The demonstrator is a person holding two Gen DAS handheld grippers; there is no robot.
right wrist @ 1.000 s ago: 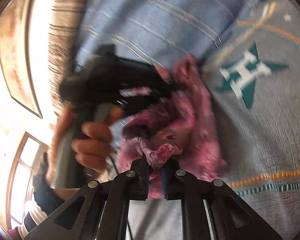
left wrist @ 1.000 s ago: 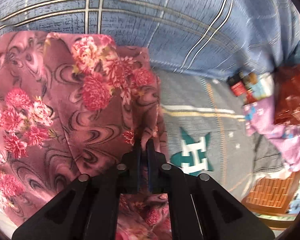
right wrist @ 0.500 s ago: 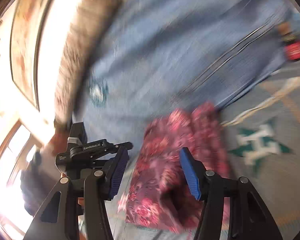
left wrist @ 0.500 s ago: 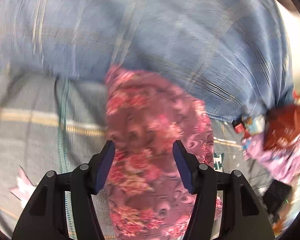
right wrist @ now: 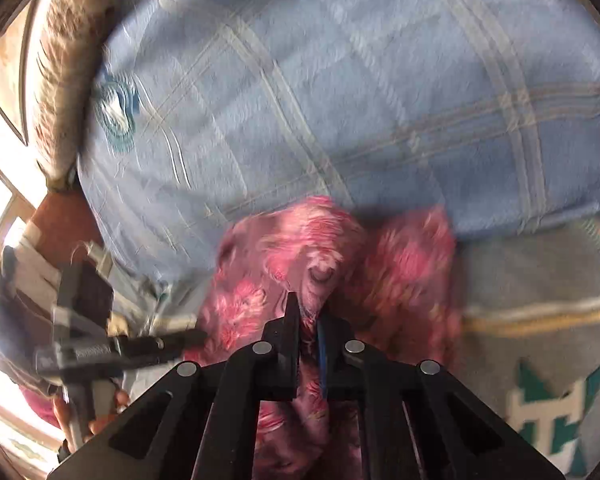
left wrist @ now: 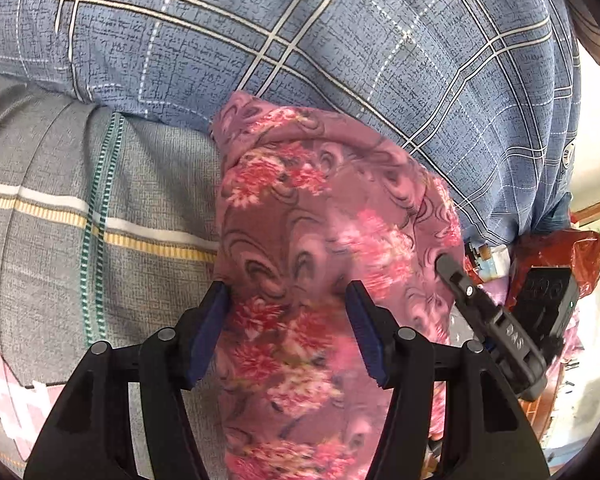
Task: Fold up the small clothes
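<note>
A pink floral garment (left wrist: 320, 240) lies folded in a narrow strip on the grey patterned bedsheet (left wrist: 60, 200), against a blue plaid pillow (left wrist: 300, 32). My left gripper (left wrist: 288, 332) is open, its fingers on either side of the strip just above it. The right gripper shows at the right of the left wrist view (left wrist: 488, 320), at the garment's edge. In the right wrist view the right gripper (right wrist: 310, 320) is shut on a raised fold of the garment (right wrist: 312, 248). The left gripper (right wrist: 140, 348) shows there at the left, blurred.
The blue plaid pillow (right wrist: 340, 80) fills the back of both views. A red packet (left wrist: 556, 256) and small items lie at the right past the garment. A teal and white emblem (right wrist: 548, 408) marks the sheet at the right. A window (right wrist: 0, 208) is far left.
Both grippers let go of the garment about half a second ago. Since then the right gripper has shut again on a fold; the left stays open over the strip.
</note>
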